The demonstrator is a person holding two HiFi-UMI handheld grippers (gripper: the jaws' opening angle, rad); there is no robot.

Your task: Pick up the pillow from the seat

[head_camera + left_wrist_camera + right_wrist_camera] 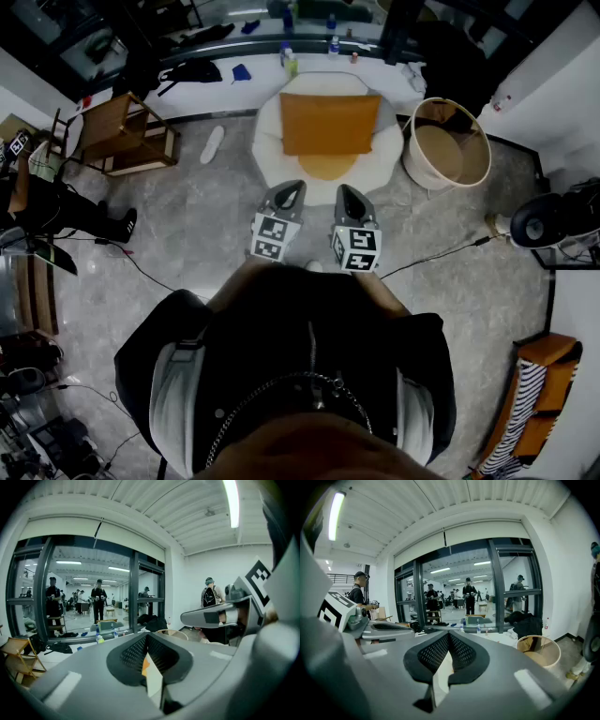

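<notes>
At our twelve o'clock the pillow [330, 124] lies on the seat [268, 142]. The basket [448, 142] stands just beside the seat at two o'clock, the rack [122, 133] at ten o'clock. Our left gripper [292, 189] and right gripper [348, 193] sit side by side, between us and the seat.

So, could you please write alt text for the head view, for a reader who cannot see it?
An orange pillow rests on a round white seat; the left claw and right claw, both shut, point toward it without touching. A tan basket stands beside the seat.
</notes>
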